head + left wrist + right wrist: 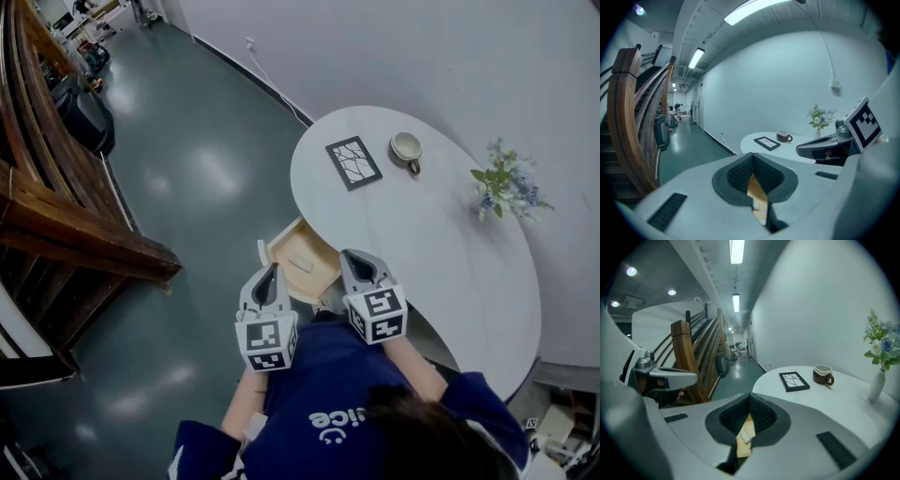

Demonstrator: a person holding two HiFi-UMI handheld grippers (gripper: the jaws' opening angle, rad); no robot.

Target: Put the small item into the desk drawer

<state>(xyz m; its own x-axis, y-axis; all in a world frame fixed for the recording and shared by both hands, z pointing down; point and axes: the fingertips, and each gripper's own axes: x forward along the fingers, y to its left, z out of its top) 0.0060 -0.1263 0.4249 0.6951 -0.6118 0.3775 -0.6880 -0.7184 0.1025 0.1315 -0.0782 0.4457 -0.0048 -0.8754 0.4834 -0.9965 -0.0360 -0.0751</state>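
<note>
grey left claw (pixel 272 270) beside right claw (pixel 358 258), near drawer (pixel 286 248)

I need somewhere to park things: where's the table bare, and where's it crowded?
Bare: the broad near half of the table, from the picture frame, mug and flower vase to its near edge. Crowded: the far side, where those three sit.

Wooden drawer (pixel 317 251), matt desk (pixel 441 244), glossy floor (pixel 206 178)
</note>
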